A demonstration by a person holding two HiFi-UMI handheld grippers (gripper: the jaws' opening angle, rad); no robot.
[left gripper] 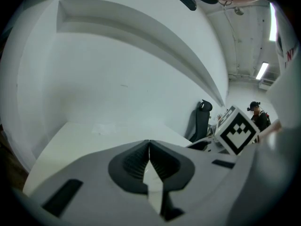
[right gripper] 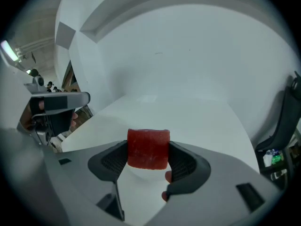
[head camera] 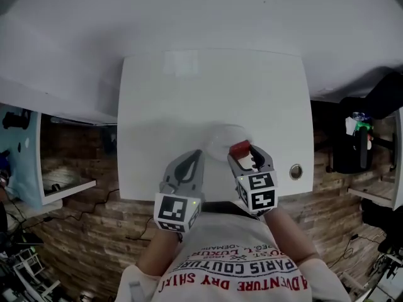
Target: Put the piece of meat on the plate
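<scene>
Over the plate (head camera: 220, 135), meat (right gripper: 148, 148) clamped in right gripper (right gripper: 148, 158); left gripper (left gripper: 149, 146) closed.

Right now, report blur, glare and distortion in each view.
Head view: the table bows at its edges and the plate fades into it. Right gripper view: the meat is sharp, corners dark. Left gripper view: the left gripper looks soft.

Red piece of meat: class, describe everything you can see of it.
The red, block-shaped piece of meat has a flat front face, rounded top corners and a grainy surface. It stands upright, clamped at both sides between the right gripper's dark ribbed fingers, above the white round plate; contact with it is unclear.
</scene>
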